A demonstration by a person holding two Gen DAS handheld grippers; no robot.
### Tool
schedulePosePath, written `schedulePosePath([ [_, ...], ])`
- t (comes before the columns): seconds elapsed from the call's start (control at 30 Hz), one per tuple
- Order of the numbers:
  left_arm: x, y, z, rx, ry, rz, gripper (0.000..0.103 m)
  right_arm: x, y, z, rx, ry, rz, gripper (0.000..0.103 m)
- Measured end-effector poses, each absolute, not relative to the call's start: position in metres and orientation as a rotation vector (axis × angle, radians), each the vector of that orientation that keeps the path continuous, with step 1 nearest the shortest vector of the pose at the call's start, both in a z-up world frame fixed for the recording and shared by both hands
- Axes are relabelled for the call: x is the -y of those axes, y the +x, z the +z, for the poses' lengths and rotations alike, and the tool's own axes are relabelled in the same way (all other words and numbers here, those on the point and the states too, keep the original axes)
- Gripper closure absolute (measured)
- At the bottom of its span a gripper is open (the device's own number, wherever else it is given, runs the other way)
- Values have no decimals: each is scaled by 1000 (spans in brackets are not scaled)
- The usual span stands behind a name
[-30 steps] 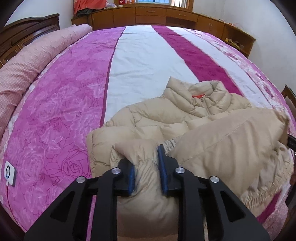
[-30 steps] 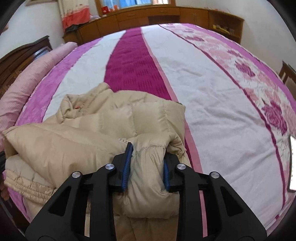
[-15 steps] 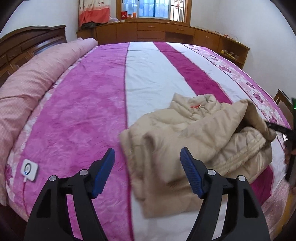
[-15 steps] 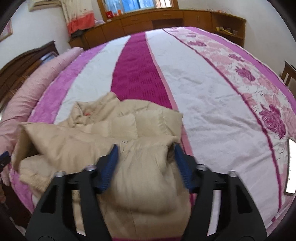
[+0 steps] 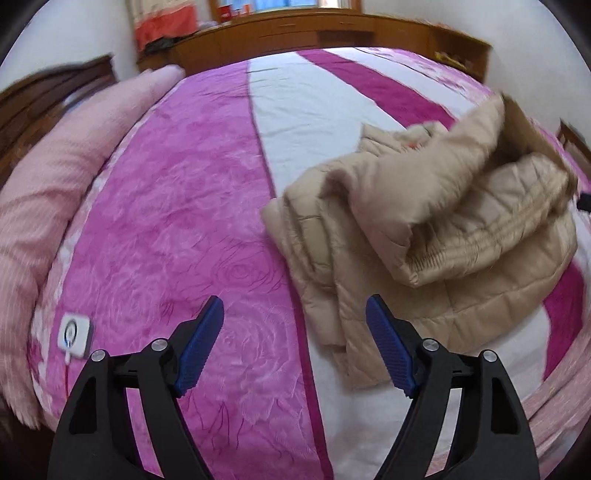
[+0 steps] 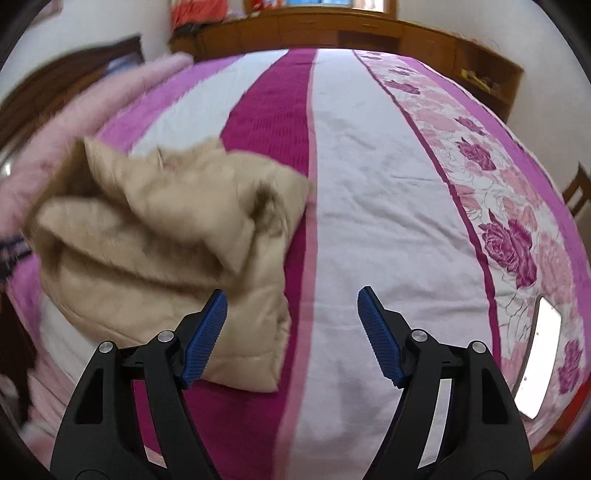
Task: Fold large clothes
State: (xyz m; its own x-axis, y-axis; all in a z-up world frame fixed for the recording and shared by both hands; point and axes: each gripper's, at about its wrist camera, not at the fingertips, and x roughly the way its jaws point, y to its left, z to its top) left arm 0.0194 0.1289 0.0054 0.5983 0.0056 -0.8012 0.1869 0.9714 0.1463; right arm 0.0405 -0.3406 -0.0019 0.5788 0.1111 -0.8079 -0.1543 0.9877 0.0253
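Observation:
A beige quilted puffer jacket [image 5: 424, 236] lies folded in a loose bundle on the striped pink and white bedspread [image 5: 177, 229]. In the right wrist view the jacket [image 6: 159, 243] sits at the left, blurred. My left gripper [image 5: 295, 325] is open and empty, above the bed just left of the jacket's near edge. My right gripper [image 6: 291, 321] is open and empty, just right of the jacket's near corner; its left finger [image 6: 205, 336] overlaps the jacket's hem in the view.
A pink rolled quilt [image 5: 55, 192] lies along the bed's left side by a dark headboard. A white controller [image 5: 75, 335] lies near the front left edge. A white phone [image 6: 537, 356] lies at the right edge. Wooden cabinets [image 5: 332, 33] line the far wall.
Both grippers were shut on the jacket a second ago. They have opened, let it go and pulled back and apart. The jacket now lies on the bed.

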Motion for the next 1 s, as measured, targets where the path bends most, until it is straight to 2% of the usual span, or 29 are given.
schedulePosePath([
  [0.43, -103, 86, 2, -856, 171, -220, 26, 316, 102, -16, -869, 6, 249, 30],
  [0.77, -114, 147, -20, -912, -93, -219, 28, 339, 153, -25, -887, 316, 246, 30],
  [0.83, -113, 153, -26, -921, -114, -200, 43, 345, 158, -30, -893, 385, 243, 35],
  [0.9, -111, 158, -30, -932, -132, -186, 73, 347, 159, -29, -885, 418, 231, 61],
  [0.97, -111, 160, -28, -930, -130, -174, 87, 347, 156, -21, -848, 414, 225, 77],
  [1.0, -113, 158, -24, -918, -127, -171, 91, 347, 154, -17, -832, 410, 227, 83],
])
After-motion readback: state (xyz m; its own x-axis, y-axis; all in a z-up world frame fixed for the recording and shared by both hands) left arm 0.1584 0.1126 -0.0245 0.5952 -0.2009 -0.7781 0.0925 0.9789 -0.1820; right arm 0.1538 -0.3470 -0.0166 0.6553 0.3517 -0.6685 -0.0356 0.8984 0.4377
